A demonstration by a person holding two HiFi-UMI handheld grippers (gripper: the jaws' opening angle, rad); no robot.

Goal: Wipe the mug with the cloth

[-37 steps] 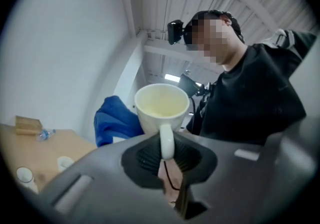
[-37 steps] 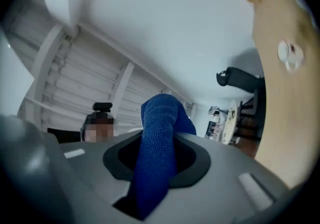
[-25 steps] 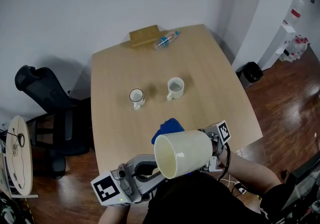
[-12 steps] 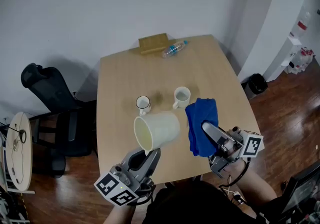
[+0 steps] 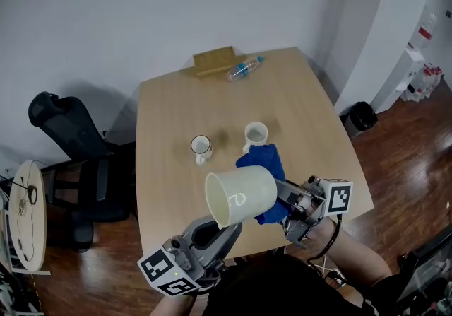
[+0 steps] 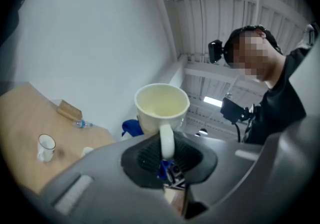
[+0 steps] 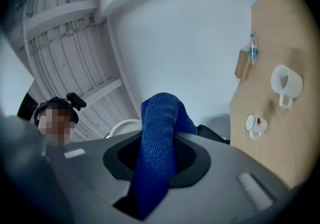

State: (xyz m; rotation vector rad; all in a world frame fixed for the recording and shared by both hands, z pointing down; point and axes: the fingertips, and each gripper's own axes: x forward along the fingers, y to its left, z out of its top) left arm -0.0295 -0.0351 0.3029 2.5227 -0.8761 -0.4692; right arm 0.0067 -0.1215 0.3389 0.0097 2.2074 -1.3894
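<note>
Pose: left gripper (image 5: pixel 215 231) is below the mug (image 5: pixel 240 196), jaws closed on the handle (image 6: pixel 167 142) and angled up and away from the torso, its marker cube (image 5: pixel 169 276) at the near end. The right gripper (image 5: pixel 286 198) is just right of the mug, jaws clamped on the cloth (image 5: pixel 263 165), tips toward the mug. The right forearm (image 5: pixel 349 247) trails off below-right of the mug.

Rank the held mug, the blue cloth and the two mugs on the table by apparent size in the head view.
1. held mug, largest, but nearest the camera.
2. blue cloth, partly hidden behind it.
3. white mug and dark-rimmed mug on the table: look alike, no ranking.
</note>
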